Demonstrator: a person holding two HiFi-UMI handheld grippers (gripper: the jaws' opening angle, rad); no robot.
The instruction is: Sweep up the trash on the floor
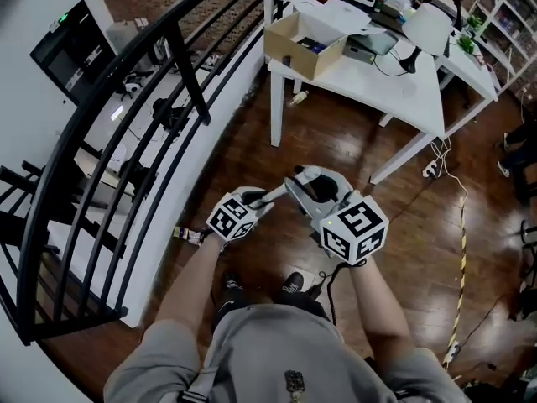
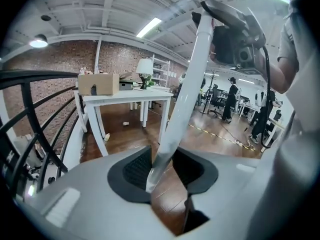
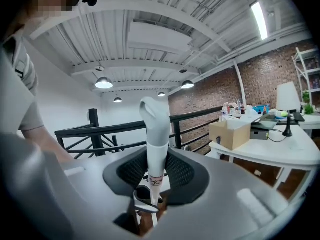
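Observation:
My left gripper (image 1: 263, 198) (image 2: 162, 173) is shut on a long white pole (image 2: 187, 79). The pole slants up to the right past the right gripper's dark body. My right gripper (image 1: 312, 190) (image 3: 152, 176) is shut on an upright white handle (image 3: 156, 134) with a curved grip end. Both grippers are held close together, raised in front of the person's chest. The lower ends of both tools are hidden. Small white pieces of trash (image 1: 297, 97) (image 2: 106, 136) lie on the brown wood floor (image 1: 336, 149) under the white table (image 1: 394, 82). Another small piece of trash (image 1: 188, 235) lies by the railing base.
A black metal railing (image 1: 159, 82) runs along the left. The white table carries a cardboard box (image 1: 302, 44), a lamp (image 1: 426, 30) and clutter. Cables and a power strip (image 1: 432, 168) lie on the floor at the right. People stand far off in the left gripper view.

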